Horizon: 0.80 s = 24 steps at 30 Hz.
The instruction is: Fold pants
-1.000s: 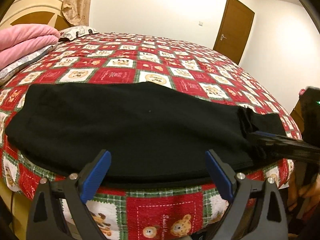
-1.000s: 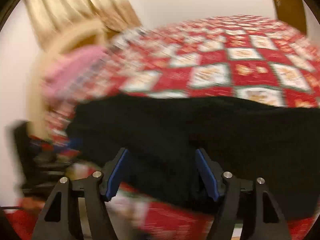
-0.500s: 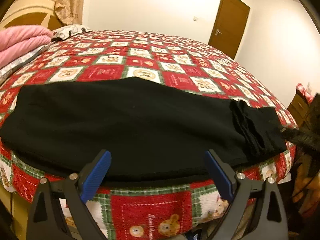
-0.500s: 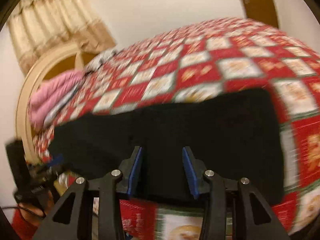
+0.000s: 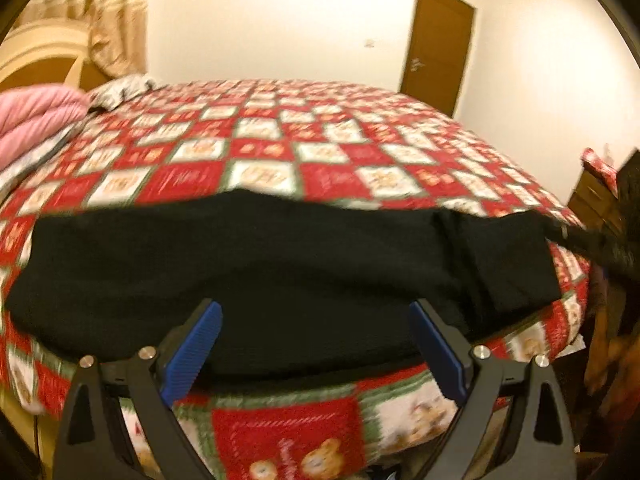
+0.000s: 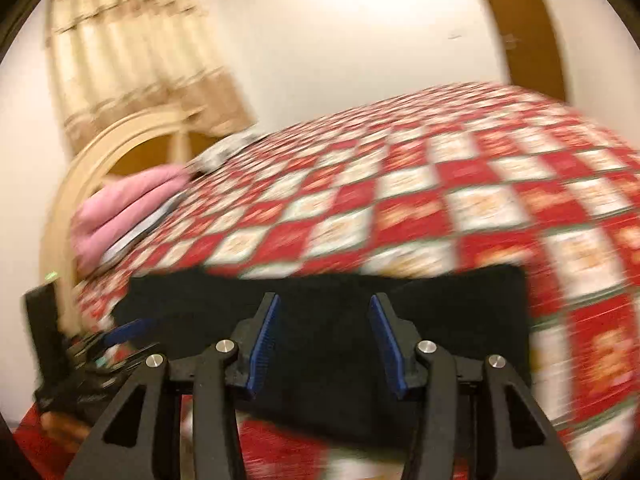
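Since half a second ago the right gripper (image 6: pixel 324 340) has widened its jaws somewhat and drawn back a little from the cloth, and the left gripper (image 5: pixel 316 344) has lifted slightly, so that more of the wall and door shows above the bed. The black pants (image 5: pixel 256 264) lie flat along the near edge of the bed (image 5: pixel 320 148), spread sideways in a long dark band just ahead of both pairs of jaws. In the left wrist view the cloth runs from well left of the jaws to well right of them, with a folded, creased part (image 5: pixel 472 256) ahead and to the right of the right-hand jaw. The left jaws stand wide apart and hold nothing; the hem of the pants sits between and just beyond their blue tips. In the right wrist view the pants (image 6: pixel 440 320) fill the space between the jaws and reach past them on both sides, ending in a straight edge to the right. The right jaws are partly apart and empty. The picture is blurred, so I cannot tell if the tips touch the cloth. The left gripper (image 6: pixel 120 332) shows low to the left of the right jaws. Beyond the pants lies the red and white checked quilt (image 6: pixel 440 200); a pink blanket (image 5: pixel 36 120) is folded far left of the jaws by the headboard (image 6: pixel 100 148), with a curtain (image 6: pixel 132 64) behind and a brown door (image 5: pixel 440 36) far ahead to the right
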Each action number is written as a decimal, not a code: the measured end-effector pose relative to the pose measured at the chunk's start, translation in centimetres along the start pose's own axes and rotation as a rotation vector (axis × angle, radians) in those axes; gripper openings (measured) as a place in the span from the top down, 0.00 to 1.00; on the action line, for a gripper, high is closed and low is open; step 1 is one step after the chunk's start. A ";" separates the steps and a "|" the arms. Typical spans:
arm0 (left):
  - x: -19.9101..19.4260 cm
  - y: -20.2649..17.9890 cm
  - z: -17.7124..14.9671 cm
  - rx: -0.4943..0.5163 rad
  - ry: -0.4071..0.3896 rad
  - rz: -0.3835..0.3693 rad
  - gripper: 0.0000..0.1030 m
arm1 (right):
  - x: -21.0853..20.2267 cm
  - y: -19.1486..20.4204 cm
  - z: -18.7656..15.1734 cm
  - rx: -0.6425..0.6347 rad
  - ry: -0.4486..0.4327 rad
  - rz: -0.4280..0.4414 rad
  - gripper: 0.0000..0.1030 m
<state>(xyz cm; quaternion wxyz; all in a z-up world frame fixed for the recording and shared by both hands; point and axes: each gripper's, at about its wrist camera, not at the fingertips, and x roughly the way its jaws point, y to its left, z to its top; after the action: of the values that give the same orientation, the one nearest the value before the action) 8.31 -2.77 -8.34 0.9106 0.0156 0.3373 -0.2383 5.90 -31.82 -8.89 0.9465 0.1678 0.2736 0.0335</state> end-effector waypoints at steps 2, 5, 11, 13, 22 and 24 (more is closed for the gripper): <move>0.0 -1.5 1.1 0.033 -0.021 -0.032 0.06 | -0.5 -3.4 1.0 0.060 -0.001 -0.113 0.62; 0.4 -4.7 2.7 0.082 -0.046 -0.115 0.06 | 0.8 -6.7 1.0 0.068 0.067 -0.213 0.76; 2.1 -12.6 4.7 0.236 -0.081 -0.230 0.06 | 4.8 -9.5 0.4 0.087 0.140 -0.236 0.78; 3.4 -14.5 4.5 0.264 -0.078 -0.245 0.06 | 5.1 -9.7 0.6 0.102 0.144 -0.238 0.78; 9.0 -13.1 1.4 0.181 0.114 -0.155 0.07 | 2.6 -9.8 0.1 0.171 0.082 -0.191 0.78; 7.9 -13.0 1.6 0.196 0.106 -0.147 0.07 | 0.7 -9.2 0.0 0.199 -0.002 -0.174 0.78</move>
<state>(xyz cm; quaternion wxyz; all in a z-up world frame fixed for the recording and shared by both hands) 8.74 -17.90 -10.31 0.8656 0.0920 0.3604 -0.3352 6.25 -40.34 -12.36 0.9247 0.2365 0.2883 -0.0763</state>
